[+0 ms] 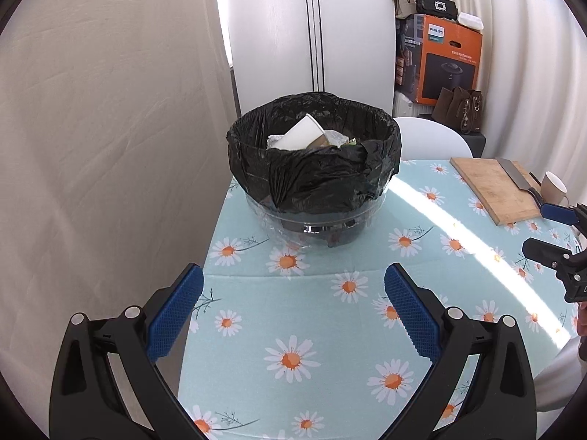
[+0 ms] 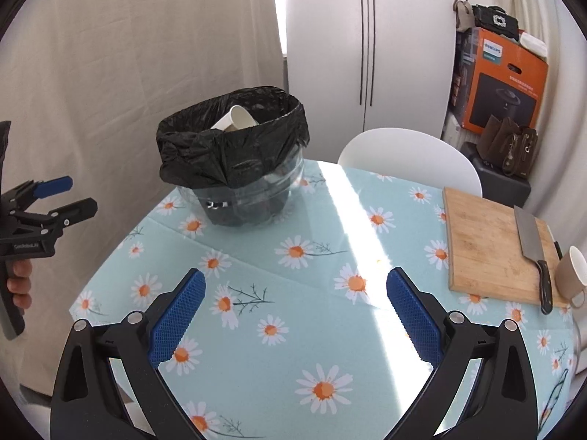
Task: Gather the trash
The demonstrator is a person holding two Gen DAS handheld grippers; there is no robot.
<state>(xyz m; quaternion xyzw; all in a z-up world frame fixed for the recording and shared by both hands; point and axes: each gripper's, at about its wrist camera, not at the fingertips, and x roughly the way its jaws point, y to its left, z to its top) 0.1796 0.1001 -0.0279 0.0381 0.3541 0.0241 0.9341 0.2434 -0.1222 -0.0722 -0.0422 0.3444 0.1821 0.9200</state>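
Both the left gripper [image 1: 293, 286] and right gripper [image 2: 295, 289] hovered with jaws apart, empty, above the daisy tablecloth [image 1: 323, 330] near the trash-filled bin [image 1: 315, 157]

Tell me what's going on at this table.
A person holds a gripper in each hand over the daisy-print tablecloth. The left gripper and right gripper are both open and empty. The black-lined trash bin already holds a paper cup and crumpled scraps. A cleaver lies on the cutting board beside a mug.
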